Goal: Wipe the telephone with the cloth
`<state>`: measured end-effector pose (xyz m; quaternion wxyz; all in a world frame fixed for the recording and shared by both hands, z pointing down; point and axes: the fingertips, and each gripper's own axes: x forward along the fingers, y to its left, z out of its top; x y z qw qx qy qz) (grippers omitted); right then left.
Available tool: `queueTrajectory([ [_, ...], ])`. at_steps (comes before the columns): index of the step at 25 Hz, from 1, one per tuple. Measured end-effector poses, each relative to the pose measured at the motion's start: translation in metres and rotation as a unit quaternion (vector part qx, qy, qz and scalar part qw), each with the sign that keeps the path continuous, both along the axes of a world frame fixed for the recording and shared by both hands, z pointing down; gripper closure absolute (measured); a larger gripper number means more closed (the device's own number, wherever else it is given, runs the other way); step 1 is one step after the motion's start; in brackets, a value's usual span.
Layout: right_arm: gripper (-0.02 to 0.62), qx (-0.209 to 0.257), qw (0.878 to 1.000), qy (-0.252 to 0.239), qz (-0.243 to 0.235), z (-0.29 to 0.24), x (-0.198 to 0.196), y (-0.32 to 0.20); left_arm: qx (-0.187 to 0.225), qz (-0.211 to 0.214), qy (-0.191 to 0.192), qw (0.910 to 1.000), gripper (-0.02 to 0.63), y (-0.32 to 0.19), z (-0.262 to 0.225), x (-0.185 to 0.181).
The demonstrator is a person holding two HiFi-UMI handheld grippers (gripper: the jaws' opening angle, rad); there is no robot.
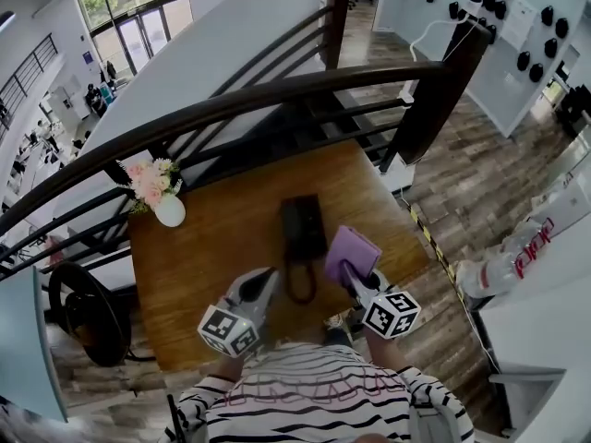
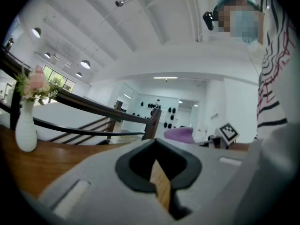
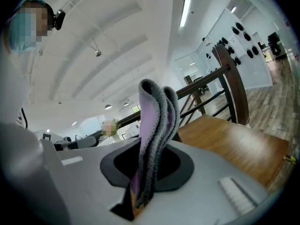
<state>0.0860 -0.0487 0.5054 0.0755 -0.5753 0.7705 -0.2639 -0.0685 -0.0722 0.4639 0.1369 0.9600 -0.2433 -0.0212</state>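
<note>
A black telephone [image 1: 303, 227] lies in the middle of the wooden table [image 1: 212, 247], its cord looping toward the front edge. My right gripper [image 1: 355, 278] [image 3: 143, 182] sits just right of the phone, shut on a folded purple cloth [image 1: 352, 251] [image 3: 154, 125] that stands up from its jaws. My left gripper [image 1: 261, 289] [image 2: 159, 175] rests on the table at the phone's front left, jaws shut with nothing between them. The cloth [image 2: 180, 134] also shows in the left gripper view, beyond the jaws to the right.
A white vase of pink flowers [image 1: 168, 209] [image 2: 26, 130] stands at the table's back left corner. A dark stair railing [image 1: 277, 95] runs behind the table, with a drop beyond it. The table's right edge meets wood flooring [image 1: 480, 173].
</note>
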Motion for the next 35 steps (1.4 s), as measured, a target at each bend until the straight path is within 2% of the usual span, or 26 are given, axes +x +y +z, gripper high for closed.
queueTrajectory([
  [16,0.545,-0.001,1.000,0.014,0.018,0.008,-0.020,0.022,-0.005,0.030,-0.004,0.9995,0.604,0.009,0.009,-0.011],
  [35,0.545,-0.004,1.000,0.013,0.014,0.009,-0.017,0.014,-0.007,0.017,0.004,0.9998,0.604,0.002,0.010,-0.011],
])
